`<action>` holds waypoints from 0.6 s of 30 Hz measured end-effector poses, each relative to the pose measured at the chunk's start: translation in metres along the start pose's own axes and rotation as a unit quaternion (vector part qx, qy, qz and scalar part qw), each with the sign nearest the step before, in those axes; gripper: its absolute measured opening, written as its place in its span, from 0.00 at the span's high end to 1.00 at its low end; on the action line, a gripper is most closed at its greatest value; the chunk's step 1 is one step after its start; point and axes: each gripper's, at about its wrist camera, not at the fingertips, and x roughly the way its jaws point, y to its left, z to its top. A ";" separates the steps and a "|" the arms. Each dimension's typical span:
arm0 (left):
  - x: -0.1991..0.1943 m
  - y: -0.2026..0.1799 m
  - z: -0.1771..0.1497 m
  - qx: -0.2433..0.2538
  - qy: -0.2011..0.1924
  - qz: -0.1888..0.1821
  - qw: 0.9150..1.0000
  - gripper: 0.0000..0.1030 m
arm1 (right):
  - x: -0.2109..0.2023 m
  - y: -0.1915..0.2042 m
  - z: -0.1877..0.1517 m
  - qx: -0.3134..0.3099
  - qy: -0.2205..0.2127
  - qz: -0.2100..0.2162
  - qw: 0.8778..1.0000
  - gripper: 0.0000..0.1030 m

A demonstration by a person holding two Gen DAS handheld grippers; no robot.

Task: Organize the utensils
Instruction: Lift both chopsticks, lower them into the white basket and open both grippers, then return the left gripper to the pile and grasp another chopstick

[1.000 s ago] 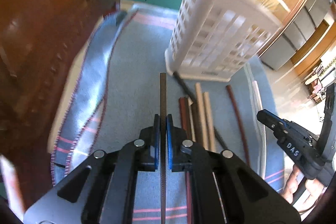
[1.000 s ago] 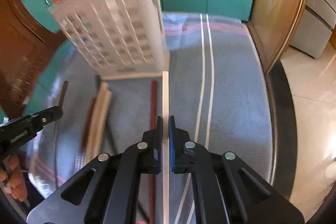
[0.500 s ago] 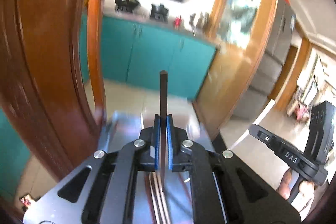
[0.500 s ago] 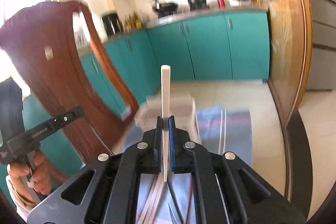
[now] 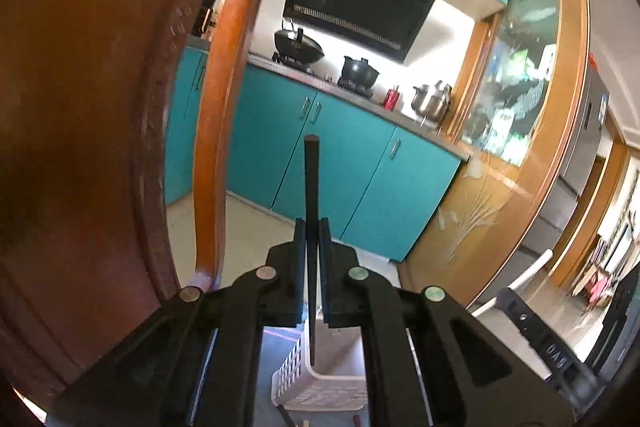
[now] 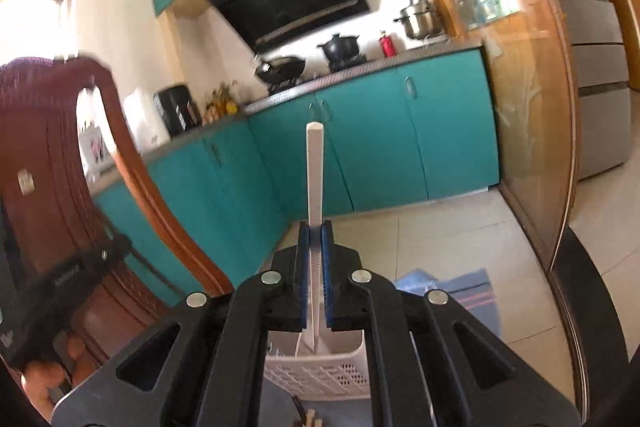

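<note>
My left gripper point(image 5: 311, 227) is shut on a dark chopstick point(image 5: 311, 183) held upright, its lower end over the white slotted utensil basket point(image 5: 320, 383) below. My right gripper point(image 6: 315, 231) is shut on a white chopstick point(image 6: 314, 171), also upright, its lower end inside or just above the same basket point(image 6: 320, 375). The right gripper point(image 5: 536, 335) shows at the lower right of the left wrist view with its white chopstick point(image 5: 516, 283). The left gripper point(image 6: 76, 267) shows at the left of the right wrist view. Ends of loose chopsticks point(image 6: 308, 415) lie in front of the basket.
A blue striped cloth point(image 6: 472, 291) covers the table under the basket. A carved wooden chair back point(image 5: 100, 107) rises close on the left. Teal kitchen cabinets point(image 6: 360, 139), a stove with pots and a glass door point(image 6: 520, 67) lie beyond.
Both grippers have tilted up from pointing down at the table to looking out at the kitchen, lifting their chopsticks upright over the basket. The basket now sits below the jaws.
</note>
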 end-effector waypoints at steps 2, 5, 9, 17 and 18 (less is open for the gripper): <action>0.010 0.000 -0.010 0.002 0.018 0.001 1.000 0.93 | 0.003 0.001 -0.010 -0.010 0.013 -0.007 1.000 0.93; 0.022 0.001 -0.029 0.012 0.043 0.010 0.999 0.93 | 0.005 -0.001 -0.024 -0.018 0.028 -0.017 0.999 0.93; 0.029 0.004 -0.043 0.023 0.053 0.011 0.998 0.93 | -0.018 -0.004 -0.023 -0.033 0.017 -0.024 0.999 0.72; -0.020 0.022 -0.044 0.013 0.014 0.009 1.000 0.77 | -0.070 -0.066 -0.038 0.032 -0.022 -0.094 0.995 0.45; -0.026 0.027 -0.047 0.009 0.011 0.021 1.000 0.77 | -0.069 -0.077 -0.044 0.047 -0.005 -0.121 0.992 0.45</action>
